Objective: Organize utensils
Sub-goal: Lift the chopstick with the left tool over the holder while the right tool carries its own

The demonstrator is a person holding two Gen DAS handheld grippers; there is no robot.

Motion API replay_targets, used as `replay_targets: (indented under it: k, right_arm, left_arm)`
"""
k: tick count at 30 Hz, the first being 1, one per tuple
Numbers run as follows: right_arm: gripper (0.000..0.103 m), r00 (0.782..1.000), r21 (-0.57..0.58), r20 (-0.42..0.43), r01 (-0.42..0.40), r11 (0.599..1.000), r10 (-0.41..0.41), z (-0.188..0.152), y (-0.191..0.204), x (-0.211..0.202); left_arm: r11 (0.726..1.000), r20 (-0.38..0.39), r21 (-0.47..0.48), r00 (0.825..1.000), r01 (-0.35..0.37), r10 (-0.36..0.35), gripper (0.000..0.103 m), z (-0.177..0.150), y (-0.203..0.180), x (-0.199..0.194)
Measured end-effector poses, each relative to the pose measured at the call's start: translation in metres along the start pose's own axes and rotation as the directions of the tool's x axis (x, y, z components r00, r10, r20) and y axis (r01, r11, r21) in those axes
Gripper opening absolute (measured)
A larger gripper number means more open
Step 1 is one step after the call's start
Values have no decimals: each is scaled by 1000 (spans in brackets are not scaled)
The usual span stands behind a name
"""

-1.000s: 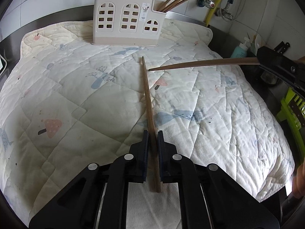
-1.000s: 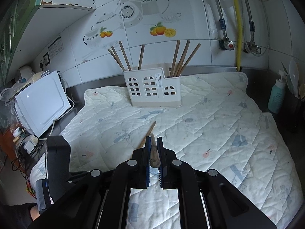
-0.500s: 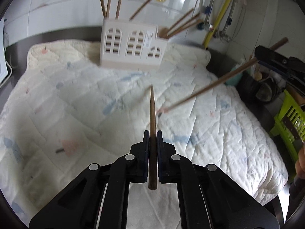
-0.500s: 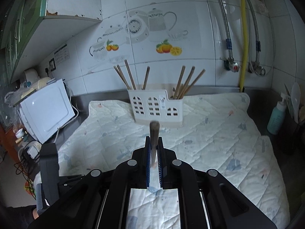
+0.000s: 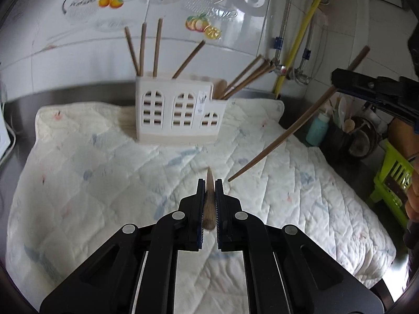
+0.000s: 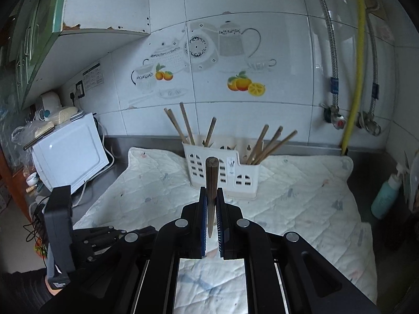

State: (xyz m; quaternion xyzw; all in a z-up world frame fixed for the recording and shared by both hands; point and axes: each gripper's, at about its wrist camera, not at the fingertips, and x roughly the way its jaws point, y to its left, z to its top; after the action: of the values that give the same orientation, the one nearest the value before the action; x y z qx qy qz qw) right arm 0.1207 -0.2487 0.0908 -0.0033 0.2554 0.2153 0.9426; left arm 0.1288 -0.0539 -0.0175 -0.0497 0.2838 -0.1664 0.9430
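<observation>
Flanking the caddy [image 6: 222,175] — microwave [image 6: 70,151] leftward, soap bottle [image 6: 386,196] rightward.

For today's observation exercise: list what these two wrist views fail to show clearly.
- Left wrist view: the brown wooden chopstick in the left hand-held gripper is foreshortened.
- Both views: chopstick bases hidden inside the white plastic house-shaped holder.
- Holder's label: too small to read.

Both wrist cameras look forward over the quilt [image 5: 104,172] — sharing the utensil holder [image 5: 178,112].
</observation>
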Motion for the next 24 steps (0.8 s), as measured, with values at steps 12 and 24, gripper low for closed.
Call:
replay_targets:
  k: [12,24]
  right_arm:
    - [6,998,-48,51,47,998,-45,97,-20,27]
    - [6,993,-45,-5,114,992,-115,123,-39,89]
  left_arm:
    - [997,20,76,1000,8,-10,5,75,11,1]
    - [987,179,153,984,-47,19,5,163,2,-26]
